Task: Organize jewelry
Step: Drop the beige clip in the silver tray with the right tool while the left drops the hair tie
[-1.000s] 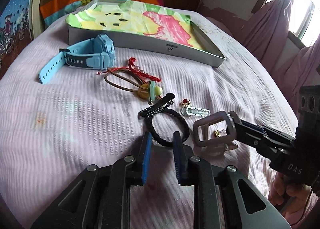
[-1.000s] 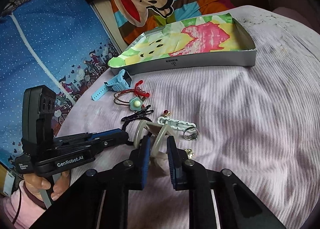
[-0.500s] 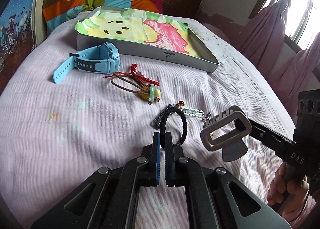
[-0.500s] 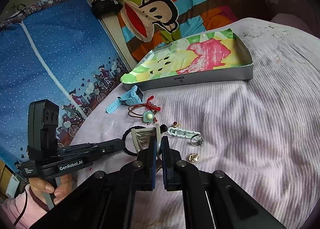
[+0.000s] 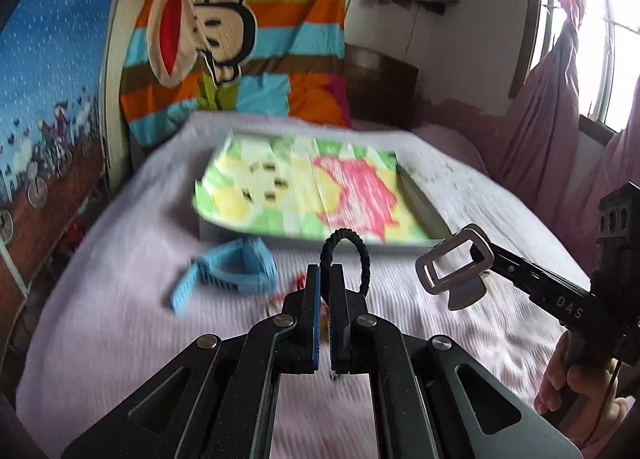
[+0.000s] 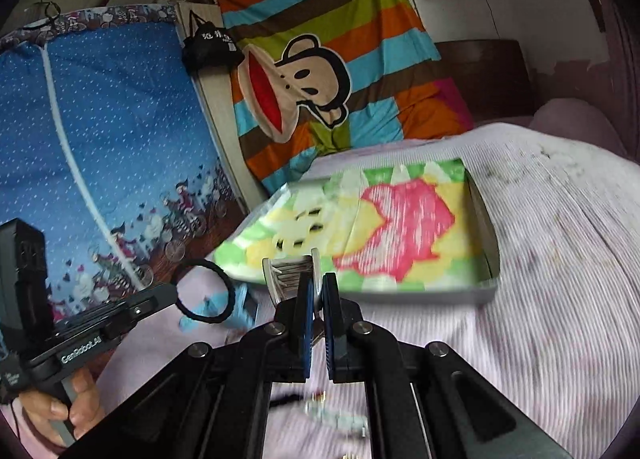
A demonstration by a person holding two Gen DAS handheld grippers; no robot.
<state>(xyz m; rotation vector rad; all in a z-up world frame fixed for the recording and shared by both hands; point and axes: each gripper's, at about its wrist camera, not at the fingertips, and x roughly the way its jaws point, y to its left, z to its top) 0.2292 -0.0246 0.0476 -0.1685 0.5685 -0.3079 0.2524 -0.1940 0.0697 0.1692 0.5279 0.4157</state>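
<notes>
Pale pink ribbed bedspread (image 5: pixel 120 319) covers the bed that carries everything, and much of it is smeared by motion blur in both views.

Nearest in the left wrist view, the left hand-held gripper (image 5: pixel 326 279) has its blue-padded fingers pressed together on a black braided hair tie (image 5: pixel 346 255), which stands up as a loop above the fingertips, lifted clear of the bedspread. To its right, the right hand-held gripper (image 5: pixel 460 275) is clamped on a pale, frame-shaped hair claw clip (image 5: pixel 452 263), also held in the air, with the person's hand (image 5: pixel 576 379) wrapped round the handle lower right.

The right wrist view shows the same from the other side: the right hand-held gripper (image 6: pixel 316 287) is closed on the clip (image 6: pixel 290 273), whose ribbed teeth stick up left of the fingertips, and the hair tie (image 6: pixel 206 291) hangs as a ring off the tip of the left hand-held gripper (image 6: pixel 170 293). A few small pieces (image 6: pixel 340 415) lie blurred on the bedspread under the right gripper; I cannot tell what they are.

Just beyond the left gripper's fingers, a light blue watch (image 5: pixel 236 271) lies on the bedspread, with a blurred bit of red cord (image 5: pixel 298 281) beside it. Behind those sits a shallow grey box (image 5: pixel 420 215) lined with a green, yellow and pink cartoon paper (image 5: pixel 304 191).

Farthest off, a striped monkey-print blanket (image 5: pixel 248 31) hangs at the head of the bed, a blue dotted fabric panel (image 6: pixel 104 131) on the left, and pink curtains (image 5: pixel 552 127) by the window on the right.
</notes>
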